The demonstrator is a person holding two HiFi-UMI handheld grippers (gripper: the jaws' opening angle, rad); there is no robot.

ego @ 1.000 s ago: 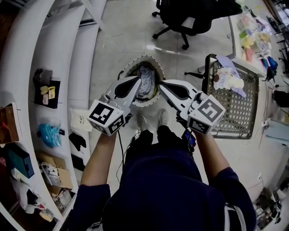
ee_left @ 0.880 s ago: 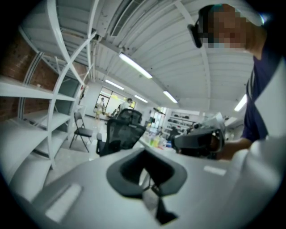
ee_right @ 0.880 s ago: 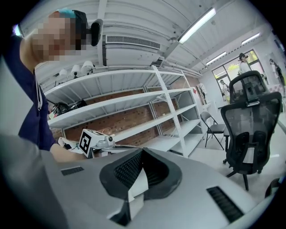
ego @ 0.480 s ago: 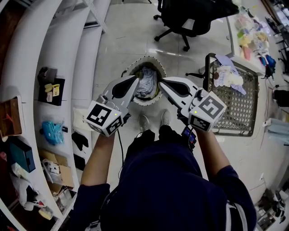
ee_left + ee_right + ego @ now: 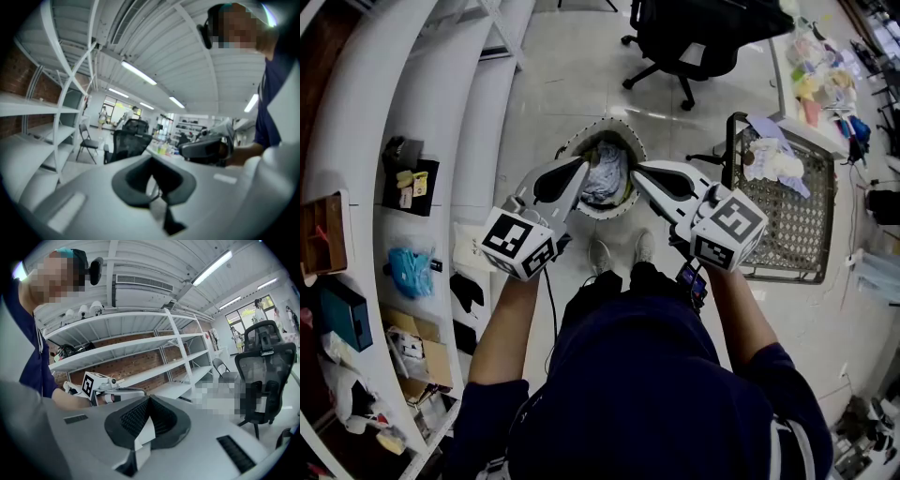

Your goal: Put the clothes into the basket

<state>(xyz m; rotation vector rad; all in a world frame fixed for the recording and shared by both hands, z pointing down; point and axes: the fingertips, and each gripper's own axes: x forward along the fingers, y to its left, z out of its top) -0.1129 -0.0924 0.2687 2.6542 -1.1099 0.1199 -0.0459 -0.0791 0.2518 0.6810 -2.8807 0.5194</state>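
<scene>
The left gripper [image 5: 579,171] and the right gripper [image 5: 639,174] are both clenched, jaws together with nothing between them. They hover side by side, tips near each other, above the round basket [image 5: 572,145] on the floor. Crumpled pale blue-grey clothes [image 5: 605,178] lie inside it.

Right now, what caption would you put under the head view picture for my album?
A person holds the left hand-held gripper and right hand-held gripper, both shut, above a basket of clothes.
</scene>
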